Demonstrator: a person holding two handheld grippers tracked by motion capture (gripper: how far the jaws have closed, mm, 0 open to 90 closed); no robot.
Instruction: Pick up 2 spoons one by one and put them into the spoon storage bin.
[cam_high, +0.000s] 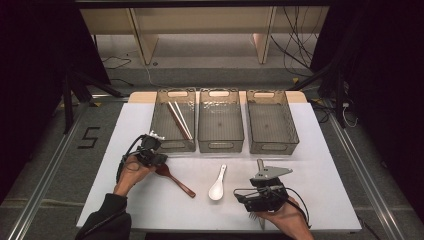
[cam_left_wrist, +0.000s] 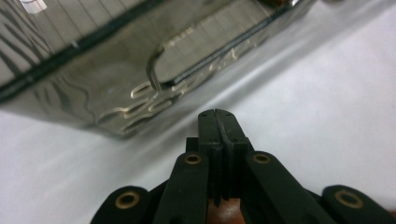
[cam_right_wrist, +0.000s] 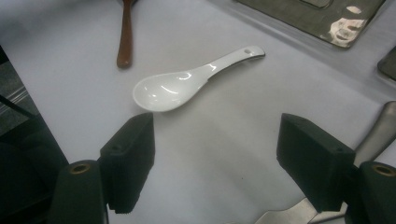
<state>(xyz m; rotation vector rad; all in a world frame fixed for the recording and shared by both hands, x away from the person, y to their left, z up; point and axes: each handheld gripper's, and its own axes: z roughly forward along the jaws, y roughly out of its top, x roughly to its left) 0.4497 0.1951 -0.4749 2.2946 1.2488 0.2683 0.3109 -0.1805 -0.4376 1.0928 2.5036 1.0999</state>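
Note:
A white ceramic spoon lies on the white table, just ahead of my right gripper, whose jaws stand wide open with nothing between them. A metal utensil lies under that gripper's right jaw. A brown wooden spoon lies left of the white one, its bowl beside my left hand. My left gripper is shut, its tips close to the near wall of the left bin. A patch of brown wood shows below its jaws.
Three grey see-through bins stand in a row at the back of the table. The left one holds chopsticks; the middle bin and the right bin look bare inside. The table's front edge is close under both hands.

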